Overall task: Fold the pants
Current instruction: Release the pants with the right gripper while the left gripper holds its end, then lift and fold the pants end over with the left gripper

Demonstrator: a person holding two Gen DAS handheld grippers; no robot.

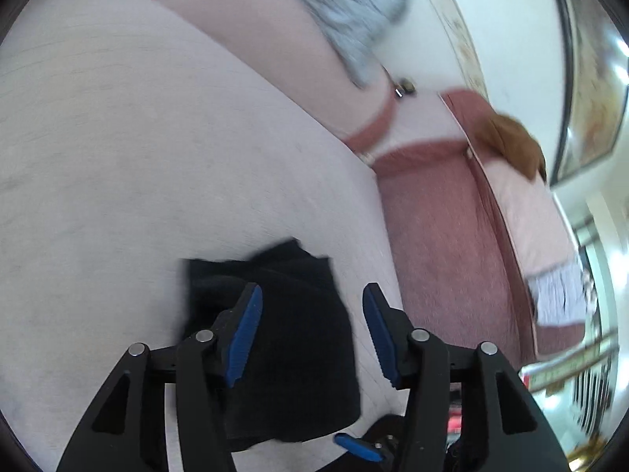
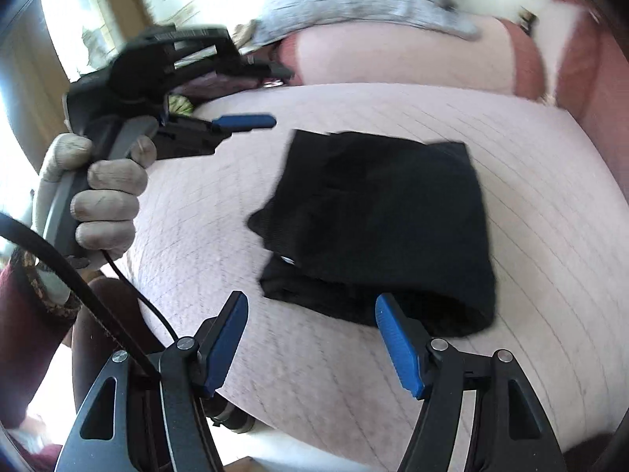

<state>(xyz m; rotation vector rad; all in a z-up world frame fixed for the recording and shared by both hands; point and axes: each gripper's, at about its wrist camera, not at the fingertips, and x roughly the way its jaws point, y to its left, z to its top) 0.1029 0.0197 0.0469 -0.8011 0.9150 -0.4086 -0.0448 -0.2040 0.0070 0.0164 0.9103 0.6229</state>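
The black pants [image 2: 377, 228] lie folded into a compact bundle on the pale quilted bed cover [image 2: 550, 204]. In the left wrist view the pants [image 1: 291, 338] lie below and between my fingers. My left gripper [image 1: 312, 303] is open and empty above them; it also shows in the right wrist view [image 2: 251, 121], held in a gloved hand [image 2: 106, 196] to the left of the pants, apart from them. My right gripper [image 2: 312, 310] is open and empty, its fingertips just short of the bundle's near edge.
A grey cloth [image 1: 354, 11] lies over a pink pillow [image 1: 275, 47] at the head of the bed. A reddish sheet [image 1: 440, 244] drops off the bed's right side. A brown object [image 1: 515, 145] sits by the wall. A black cable [image 2: 129, 287] hangs near the bed edge.
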